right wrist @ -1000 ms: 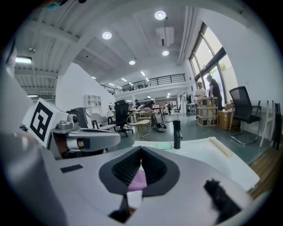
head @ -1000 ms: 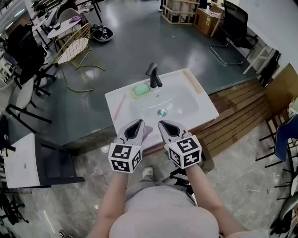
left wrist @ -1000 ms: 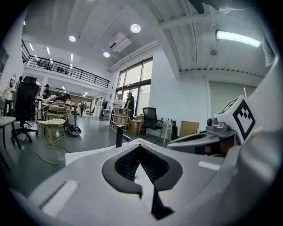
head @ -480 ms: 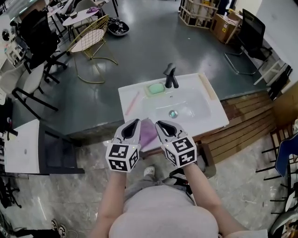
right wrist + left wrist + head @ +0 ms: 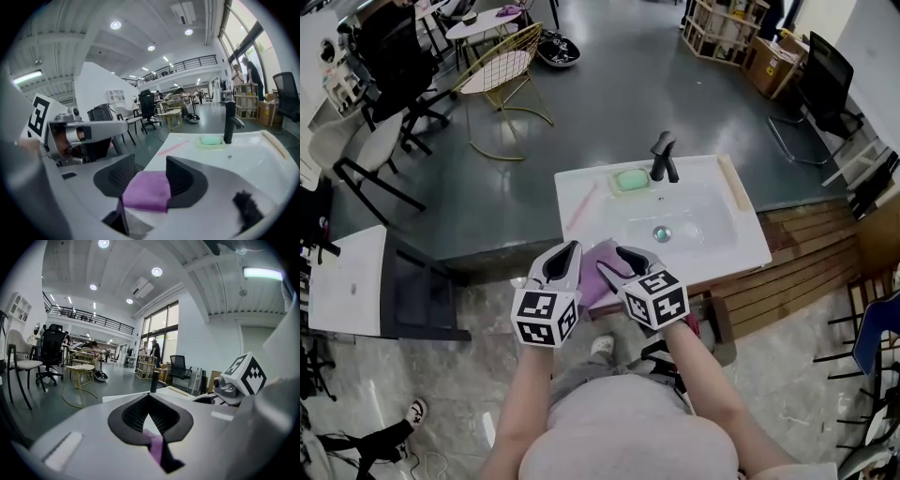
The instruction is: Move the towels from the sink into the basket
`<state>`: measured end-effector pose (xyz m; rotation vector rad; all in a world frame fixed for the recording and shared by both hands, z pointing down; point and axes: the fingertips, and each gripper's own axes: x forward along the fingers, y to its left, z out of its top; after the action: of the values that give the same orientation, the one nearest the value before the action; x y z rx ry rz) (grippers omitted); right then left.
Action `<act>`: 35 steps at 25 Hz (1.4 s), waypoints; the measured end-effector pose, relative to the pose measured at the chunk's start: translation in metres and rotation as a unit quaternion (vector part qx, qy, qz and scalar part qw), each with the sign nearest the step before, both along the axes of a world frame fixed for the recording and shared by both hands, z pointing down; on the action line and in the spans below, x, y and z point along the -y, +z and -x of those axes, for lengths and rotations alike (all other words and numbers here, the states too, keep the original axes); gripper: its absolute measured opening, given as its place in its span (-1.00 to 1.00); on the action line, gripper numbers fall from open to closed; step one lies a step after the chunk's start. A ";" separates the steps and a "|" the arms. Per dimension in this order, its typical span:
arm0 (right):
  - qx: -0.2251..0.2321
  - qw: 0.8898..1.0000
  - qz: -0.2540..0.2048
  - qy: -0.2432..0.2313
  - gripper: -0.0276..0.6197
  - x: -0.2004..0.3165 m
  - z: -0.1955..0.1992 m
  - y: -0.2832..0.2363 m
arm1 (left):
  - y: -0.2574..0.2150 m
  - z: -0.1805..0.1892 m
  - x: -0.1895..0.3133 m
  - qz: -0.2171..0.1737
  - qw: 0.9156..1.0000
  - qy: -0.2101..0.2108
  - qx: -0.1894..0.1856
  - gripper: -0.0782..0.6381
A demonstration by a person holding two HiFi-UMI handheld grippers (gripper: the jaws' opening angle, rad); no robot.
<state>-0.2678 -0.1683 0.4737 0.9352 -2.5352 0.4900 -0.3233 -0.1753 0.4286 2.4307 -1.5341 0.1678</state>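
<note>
By the sink [image 5: 741, 234] edge, towel [image 5: 146, 190] (looks soft, light; pinch a fold) lies between just-opened jaws of right claw [image 5: 145, 174]; left claw [image 5: 150, 397] pressed together.

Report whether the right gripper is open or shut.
Open: the right gripper has just been opening its jaws, which now stand apart with the purple towel between them, not clamped.

Before you: one black faucet [image 5: 664, 156], upright; one green soap tray [image 5: 631, 180] just beside it, on its left; one pink stick [image 5: 579, 208] lying left of the tray. Beyond, on the grey floor [image 5: 609, 84]: one gold wire chair [image 5: 502, 80], black office chairs [image 5: 389, 56], one wooden crate [image 5: 719, 28], one cardboard box [image 5: 766, 64]. To your right, wooden decking [image 5: 806, 253]; to your left, one white cabinet [image 5: 347, 281].
</note>
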 end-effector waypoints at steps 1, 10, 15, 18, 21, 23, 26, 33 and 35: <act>-0.006 1.000 0.010 -0.005 -0.25 -0.001 0.003 0.006 | 0.001 0.002 0.000 0.000 1.000 -0.002 0.000 -0.77; -0.077 0.994 0.064 -0.035 -0.19 -0.003 0.021 0.054 | 0.008 0.018 0.003 0.007 1.000 -0.022 -0.006 -0.77; -0.120 0.988 0.085 -0.042 -0.19 -0.001 0.022 0.077 | 0.015 0.023 0.002 0.014 0.999 -0.031 -0.008 -0.77; -0.141 0.984 0.095 -0.049 -0.19 -0.004 0.021 0.090 | 0.020 0.025 0.002 0.018 0.999 -0.036 -0.009 -0.77; -0.157 0.980 0.106 -0.060 -0.19 -0.006 0.023 0.101 | 0.023 0.028 0.002 0.022 0.999 -0.041 -0.010 -0.77; -0.171 0.977 0.111 -0.068 -0.19 -0.007 0.025 0.105 | 0.022 0.029 0.003 0.025 0.999 -0.041 -0.012 -0.77; -0.197 0.970 0.118 -0.079 -0.19 -0.006 0.025 0.116 | 0.022 0.031 0.003 0.027 0.999 -0.040 -0.013 -0.77; -0.209 0.968 0.114 -0.081 -0.19 -0.007 0.023 0.120 | 0.027 0.031 0.002 0.033 0.999 -0.037 -0.015 -0.77; -0.210 0.968 0.116 -0.079 -0.20 -0.007 0.023 0.120 | 0.028 0.030 0.002 0.034 0.999 -0.034 -0.016 -0.77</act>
<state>-0.2912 -0.1617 0.5941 0.6607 -2.0955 0.4693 -0.3530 -0.1770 0.4568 2.3136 -1.5691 0.1653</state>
